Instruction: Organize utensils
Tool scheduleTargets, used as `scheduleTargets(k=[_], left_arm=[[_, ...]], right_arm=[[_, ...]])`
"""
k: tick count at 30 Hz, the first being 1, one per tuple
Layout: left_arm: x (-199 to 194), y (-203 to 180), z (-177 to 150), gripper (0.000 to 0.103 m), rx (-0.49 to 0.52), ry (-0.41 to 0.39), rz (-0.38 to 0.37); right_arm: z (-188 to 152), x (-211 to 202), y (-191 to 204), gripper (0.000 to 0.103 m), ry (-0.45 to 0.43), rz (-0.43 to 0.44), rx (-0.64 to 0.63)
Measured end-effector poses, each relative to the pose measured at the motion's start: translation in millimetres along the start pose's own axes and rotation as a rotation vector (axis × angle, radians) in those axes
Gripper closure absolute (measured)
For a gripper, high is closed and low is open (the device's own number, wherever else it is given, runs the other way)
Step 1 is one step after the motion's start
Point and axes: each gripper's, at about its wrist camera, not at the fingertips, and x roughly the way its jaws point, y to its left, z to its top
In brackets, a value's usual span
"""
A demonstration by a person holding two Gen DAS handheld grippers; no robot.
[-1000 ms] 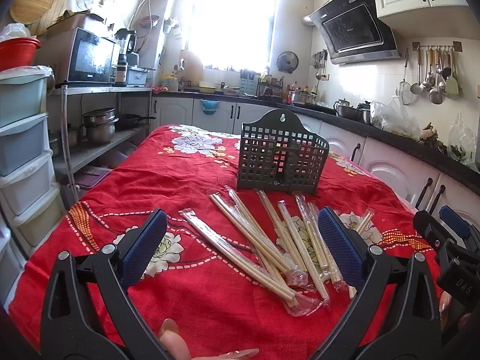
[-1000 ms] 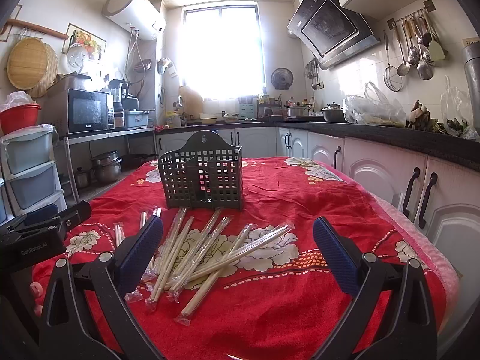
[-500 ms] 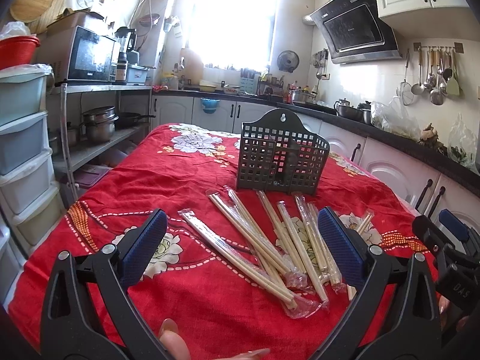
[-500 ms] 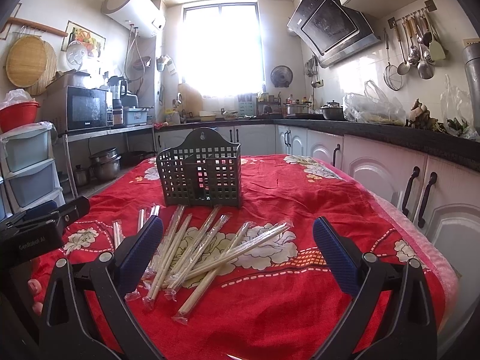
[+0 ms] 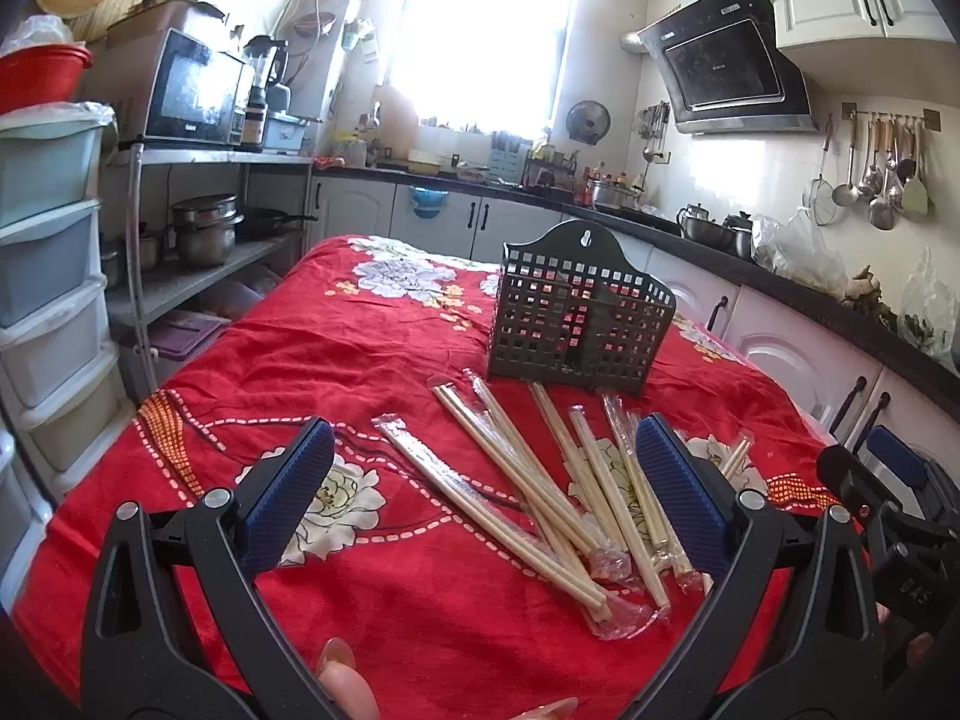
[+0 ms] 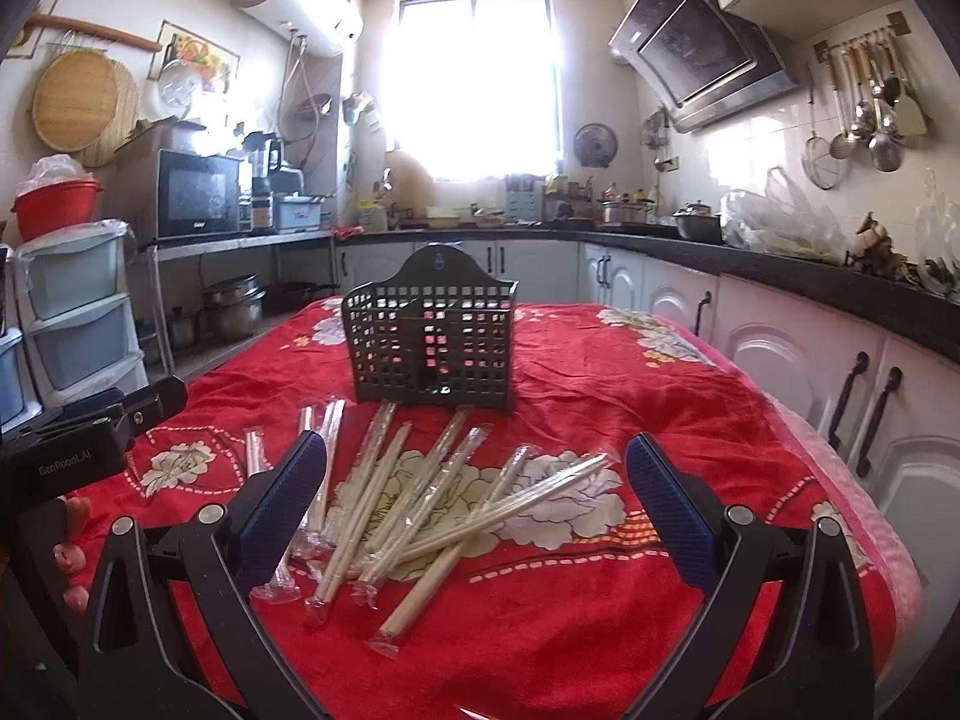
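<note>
While both tools hang above the red floral tablecloth (image 5: 372, 360), you have nothing in either of them: your left gripper (image 5: 485, 495) stands spread wide, low in its frame, and your right gripper (image 6: 474, 495) is spread just as wide. Starting at centre-left of the left view, the wrapped chopsticks (image 5: 540, 480) fan out in a loose heap toward lower right, some crossing others. Expect them to be light and stiff, but the clear sleeves look slick and crinkly, so a pair may slide in the pads. Judge a hold near the middle of a pair, across its width, for balance. Further right and above, the dark slotted utensil holder (image 5: 579, 324) stands upright just beyond the heap; it looks light, so it may tip if nudged.
</note>
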Motion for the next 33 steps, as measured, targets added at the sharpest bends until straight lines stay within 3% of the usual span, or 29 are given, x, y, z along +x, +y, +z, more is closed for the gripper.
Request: scheduleTargets(k=[11, 21, 33], left_arm=[[10, 21, 8, 0.01, -0.053, 0.054, -0.042], [30, 33, 36, 0.01, -0.05, 0.084, -0.079], [109, 47, 57, 0.01, -0.095, 0.303, -0.102]], right_arm=[[17, 22, 15, 0.006, 0.04, 0.087, -0.054], [39, 67, 14, 0.006, 0.164, 0.153, -0.022], [62, 131, -5, 0.006, 0.302, 0.171, 0.039]])
